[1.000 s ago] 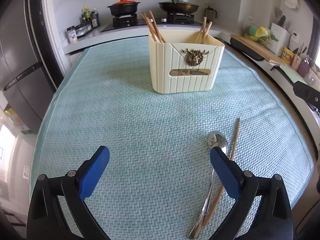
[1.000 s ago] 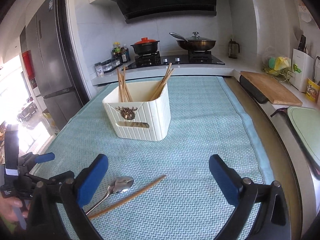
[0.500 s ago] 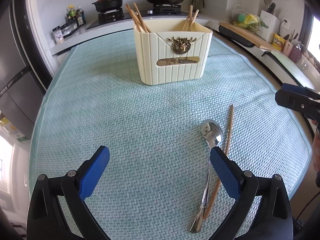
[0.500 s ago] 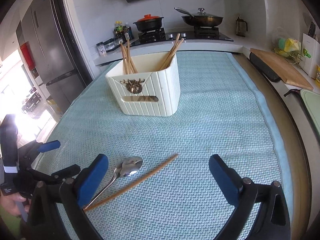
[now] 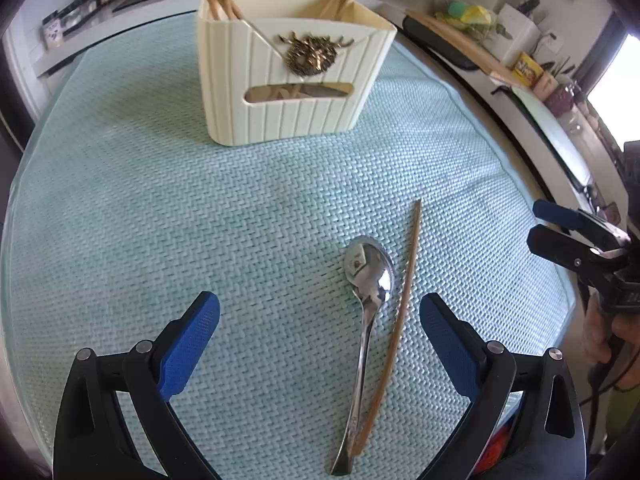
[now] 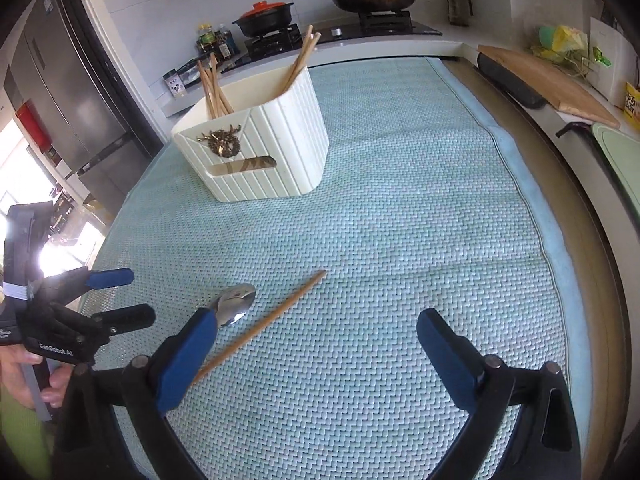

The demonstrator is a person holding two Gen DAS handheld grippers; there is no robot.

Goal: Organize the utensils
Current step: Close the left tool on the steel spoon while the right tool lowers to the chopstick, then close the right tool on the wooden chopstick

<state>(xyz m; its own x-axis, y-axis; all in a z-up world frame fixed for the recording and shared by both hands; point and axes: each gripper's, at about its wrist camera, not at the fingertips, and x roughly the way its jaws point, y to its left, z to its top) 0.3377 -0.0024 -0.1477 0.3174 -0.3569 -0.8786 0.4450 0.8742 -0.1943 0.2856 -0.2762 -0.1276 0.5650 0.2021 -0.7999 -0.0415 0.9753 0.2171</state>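
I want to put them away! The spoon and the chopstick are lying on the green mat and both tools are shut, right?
Not quite: the left tool and right tool are both open, as each wrist view shows. The spoon and chopstick do lie on the green mat.

Left wrist view low over the mat, facing the caddy head-on, close to spoon and chopstick, right wrist view from further right, angled left, sharing mat, caddy, spoon, chopstick.
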